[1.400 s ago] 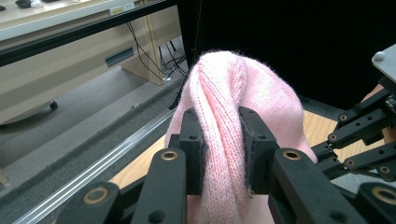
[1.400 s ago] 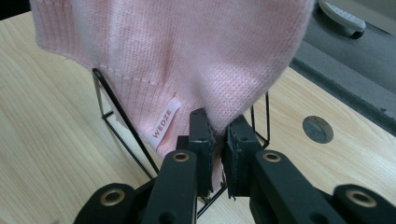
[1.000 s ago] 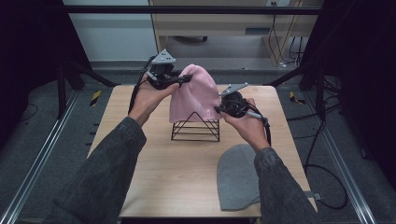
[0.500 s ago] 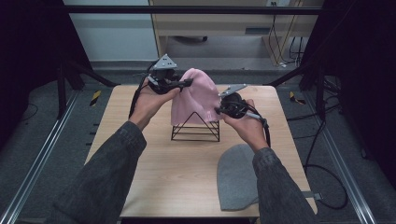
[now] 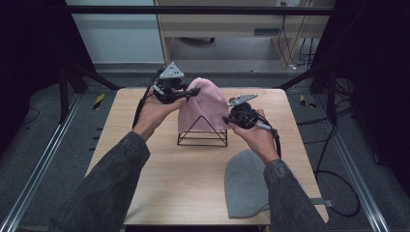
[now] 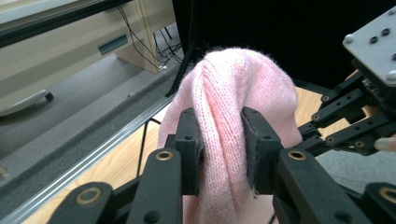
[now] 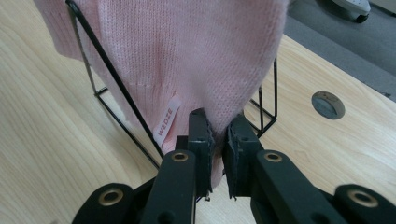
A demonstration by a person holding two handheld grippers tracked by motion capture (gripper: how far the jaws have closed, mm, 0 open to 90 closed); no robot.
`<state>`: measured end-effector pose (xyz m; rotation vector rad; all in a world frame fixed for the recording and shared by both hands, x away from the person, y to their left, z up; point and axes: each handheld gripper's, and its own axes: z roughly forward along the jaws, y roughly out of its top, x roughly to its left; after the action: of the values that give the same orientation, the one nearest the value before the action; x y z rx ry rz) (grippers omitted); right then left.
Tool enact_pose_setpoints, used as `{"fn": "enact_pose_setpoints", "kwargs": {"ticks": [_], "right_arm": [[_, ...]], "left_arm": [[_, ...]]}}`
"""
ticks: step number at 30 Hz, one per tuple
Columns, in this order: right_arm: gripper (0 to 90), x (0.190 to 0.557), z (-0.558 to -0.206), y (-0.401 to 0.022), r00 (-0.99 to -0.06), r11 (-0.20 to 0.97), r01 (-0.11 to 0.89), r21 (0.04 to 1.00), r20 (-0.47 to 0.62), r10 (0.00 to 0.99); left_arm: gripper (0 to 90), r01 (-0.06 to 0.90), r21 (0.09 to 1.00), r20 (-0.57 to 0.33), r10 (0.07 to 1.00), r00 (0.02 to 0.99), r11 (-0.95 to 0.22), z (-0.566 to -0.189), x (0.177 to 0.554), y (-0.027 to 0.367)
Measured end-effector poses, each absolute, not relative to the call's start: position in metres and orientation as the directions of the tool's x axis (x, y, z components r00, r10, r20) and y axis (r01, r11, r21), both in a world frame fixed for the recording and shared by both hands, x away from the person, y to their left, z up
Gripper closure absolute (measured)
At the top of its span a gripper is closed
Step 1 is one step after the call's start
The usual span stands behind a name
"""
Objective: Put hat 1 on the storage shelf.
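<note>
pink hat [image 5: 205,104]: sitting draped over the black wire stand [image 5: 202,137], mid-desk, nearer the far edge.
left tongs [image 6: 220,140]: pinching a fold of knit high on the hat's crown; jaws are closing on fabric from both sides. In the high view these tongs [image 5: 189,93] are coming in from the far-left side of the hat.
right tongs [image 7: 217,135]: clamping the hat's lower hem, close to the white label [image 7: 166,120], at the stand's right side [image 5: 231,121].
why this hold: one grip up top, one at the hem. Looks like it's keeping the hat spread over the frame, either for seating it or for lifting it clear; can't tell which.
grey hat [image 5: 246,183]: lying flat by the desk's near-right corner, well apart from the stand.
open room: desk [image 5: 145,174] is bare along the left edge and near-left corner; plenty of space to move there.
snag risk: hem is sitting right against the wire, so it could be catching.
</note>
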<state>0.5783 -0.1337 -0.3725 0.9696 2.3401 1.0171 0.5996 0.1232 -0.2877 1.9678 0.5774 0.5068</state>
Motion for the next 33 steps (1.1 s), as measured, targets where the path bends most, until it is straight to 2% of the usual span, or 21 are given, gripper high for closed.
{"fn": "enact_pose_setpoints", "kwargs": {"ticks": [13,33], "right_arm": [[79.9,0.577,-0.376,-0.134,-0.686,0.503,0.442,0.743,-0.082,0.723],[61.0,0.568,-0.386,-0.144,-0.657,0.467,0.471,0.749,-0.055,0.752]], "left_arm": [[72.5,0.183,0.888,0.108,0.577,0.809,-0.422,-0.29,0.595,0.117],[75.4,0.202,0.869,0.106,0.567,0.817,-0.452,-0.298,0.588,0.11]]}}
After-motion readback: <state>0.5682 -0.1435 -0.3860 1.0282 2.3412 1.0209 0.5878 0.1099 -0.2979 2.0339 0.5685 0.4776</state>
